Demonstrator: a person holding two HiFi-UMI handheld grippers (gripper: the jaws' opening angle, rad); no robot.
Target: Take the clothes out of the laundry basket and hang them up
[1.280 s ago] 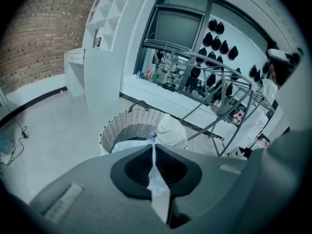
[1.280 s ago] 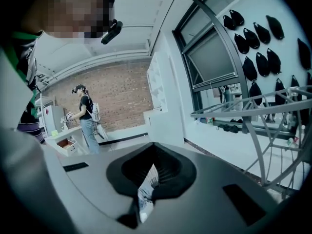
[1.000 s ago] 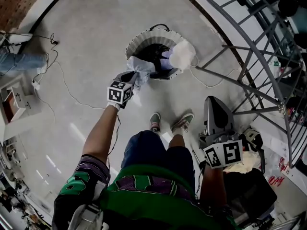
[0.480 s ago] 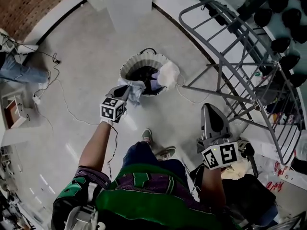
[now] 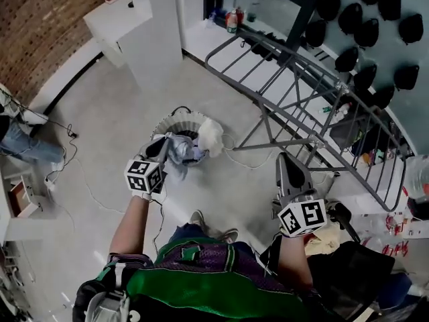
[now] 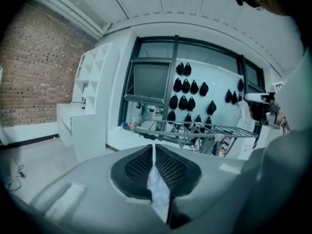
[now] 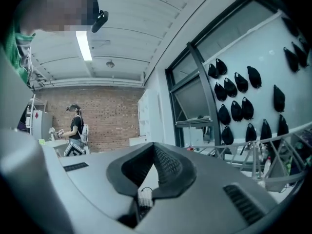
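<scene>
In the head view my left gripper [image 5: 163,149] is shut on a pale blue-grey garment [image 5: 182,154], which hangs from it above the white laundry basket [image 5: 178,115]. A white garment [image 5: 210,136] is draped over the basket's right rim. In the left gripper view the pale cloth [image 6: 158,191] is pinched between the closed jaws of that gripper [image 6: 153,152]. My right gripper [image 5: 285,166] is raised on the right, shut with nothing in it, near the grey drying rack [image 5: 281,51]. The right gripper view shows its jaws [image 7: 155,147] closed, with the rack [image 7: 265,152] beyond.
The basket stands on the pale floor ahead of the person's feet. Black bags [image 5: 362,25] hang on the wall behind the rack. A white shelf unit [image 5: 127,25] stands at the back left. Cables [image 5: 80,173] trail over the floor at left. Another person [image 7: 75,128] stands by the brick wall.
Both grippers have risen. The left one has lifted the blue-grey garment up from the basket's rim. The head view has tipped up, showing more of the rack and wall.
</scene>
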